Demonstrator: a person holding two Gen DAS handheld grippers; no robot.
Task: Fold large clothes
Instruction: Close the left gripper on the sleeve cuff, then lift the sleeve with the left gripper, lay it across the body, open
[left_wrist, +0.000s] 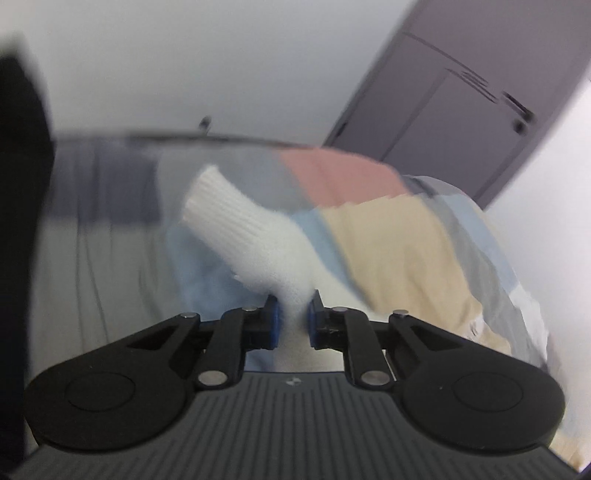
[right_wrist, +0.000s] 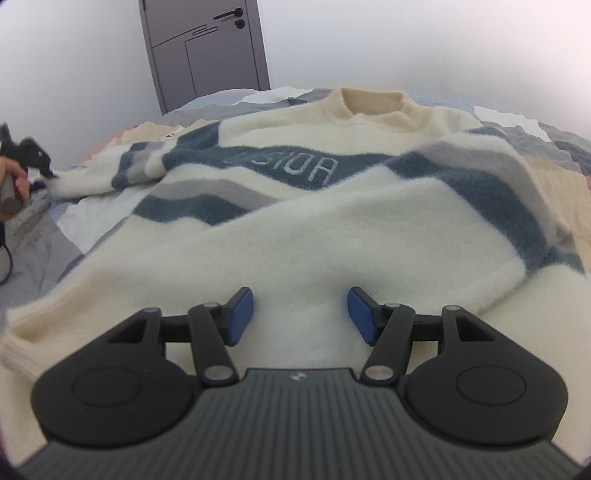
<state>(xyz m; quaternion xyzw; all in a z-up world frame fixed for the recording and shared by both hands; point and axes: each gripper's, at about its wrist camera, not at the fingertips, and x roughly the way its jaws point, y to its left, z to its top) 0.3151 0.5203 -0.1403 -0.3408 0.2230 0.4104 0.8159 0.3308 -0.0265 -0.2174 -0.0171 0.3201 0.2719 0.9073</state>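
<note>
A large cream sweater (right_wrist: 295, 229) with blue and grey bands and pale lettering lies spread on the bed, collar at the far side. My right gripper (right_wrist: 301, 314) hovers open just over its lower body, blue pads apart with only flat fabric under them. My left gripper (left_wrist: 294, 314) is shut on the white sleeve (left_wrist: 255, 236), whose ribbed cuff (left_wrist: 207, 192) sticks up and away beyond the pads. In the right wrist view the left gripper (right_wrist: 40, 162) shows at the far left, held by a hand (right_wrist: 13, 177), with the sleeve end at its tip.
A patchwork blanket (left_wrist: 399, 251) in pink, tan, blue and grey covers the bed under the sweater. A grey sheet (left_wrist: 92, 258) lies to the left. A grey door (right_wrist: 207, 48) stands behind the bed in a white wall. Something dark (left_wrist: 18, 221) fills the left wrist view's left edge.
</note>
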